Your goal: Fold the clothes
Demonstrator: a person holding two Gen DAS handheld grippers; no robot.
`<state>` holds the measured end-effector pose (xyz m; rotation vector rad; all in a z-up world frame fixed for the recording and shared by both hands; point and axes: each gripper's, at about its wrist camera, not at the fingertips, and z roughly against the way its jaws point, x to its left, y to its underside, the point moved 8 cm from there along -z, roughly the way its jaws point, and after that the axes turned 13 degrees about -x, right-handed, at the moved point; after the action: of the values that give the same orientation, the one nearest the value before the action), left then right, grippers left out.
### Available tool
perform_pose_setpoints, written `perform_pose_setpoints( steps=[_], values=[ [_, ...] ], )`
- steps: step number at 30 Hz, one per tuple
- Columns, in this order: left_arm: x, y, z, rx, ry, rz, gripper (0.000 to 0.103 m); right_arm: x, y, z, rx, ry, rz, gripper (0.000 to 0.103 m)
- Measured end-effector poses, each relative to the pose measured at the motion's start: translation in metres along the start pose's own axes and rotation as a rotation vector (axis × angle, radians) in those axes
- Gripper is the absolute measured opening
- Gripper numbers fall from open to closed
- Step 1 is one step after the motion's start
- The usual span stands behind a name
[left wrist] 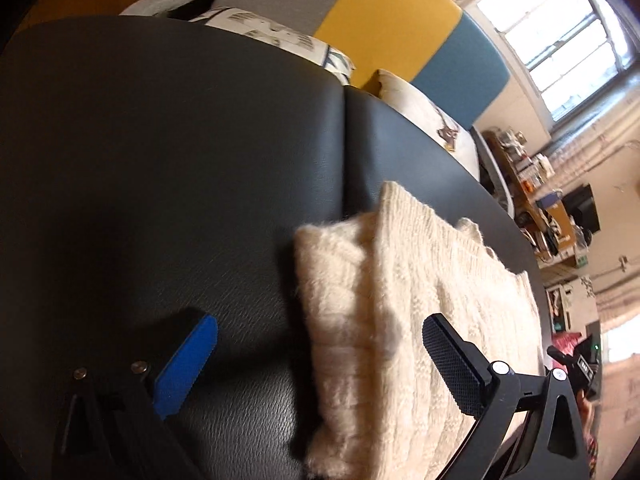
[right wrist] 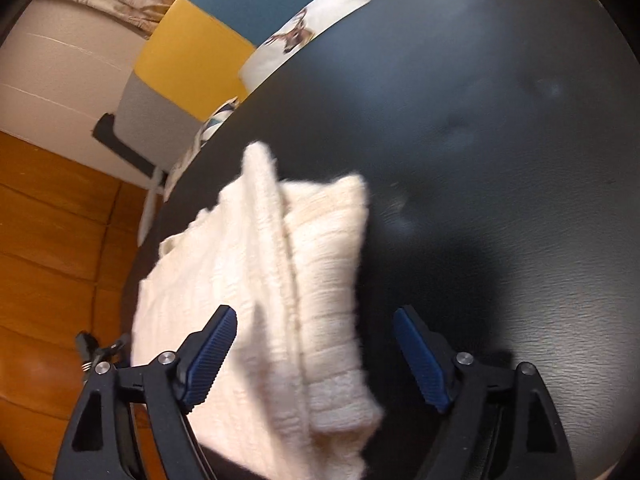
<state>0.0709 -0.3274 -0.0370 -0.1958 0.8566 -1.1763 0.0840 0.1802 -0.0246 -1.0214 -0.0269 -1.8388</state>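
A cream, chunky-knit sweater (left wrist: 404,320) lies folded into a long band on the black, leather-textured tabletop (left wrist: 160,160). It sits close to the tabletop's edge on the side of the wooden floor (right wrist: 48,240), with one flap doubled over the main panel along its length.

The left gripper (left wrist: 320,364) hangs over the sweater's near end with its fingers spread as wide as they go. One finger stands above bare tabletop and the other above the knit, and nothing is pinched between them. The right gripper (right wrist: 316,356) is likewise fully spread and empty-handed. Its fingers straddle the doubled flap without pressing on it.

The main risk is the bulk of the knit. The doubled flap looks springy and could slide back open if a finger brushes it. A grab that catches only the top layer would probably peel the fold apart rather than carry the whole band over. The sweater's long edge also lies near the tabletop's rim, so a pull toward the floor side might drag part of it off.
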Motion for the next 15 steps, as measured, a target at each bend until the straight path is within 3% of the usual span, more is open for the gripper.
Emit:
perform_pose_setpoints(
  steps=[7,15],
  values=[
    [-0.019,-0.002,-0.014,0.063,0.08,-0.063,0.103,0.013,0.002,-0.014,0.035,-0.044,0.022,0.083],
    [-0.024,-0.001,-0.016,0.089,0.161,-0.041,0.103,0.031,0.014,-0.029,0.087,-0.128,0.043,0.085]
  ],
)
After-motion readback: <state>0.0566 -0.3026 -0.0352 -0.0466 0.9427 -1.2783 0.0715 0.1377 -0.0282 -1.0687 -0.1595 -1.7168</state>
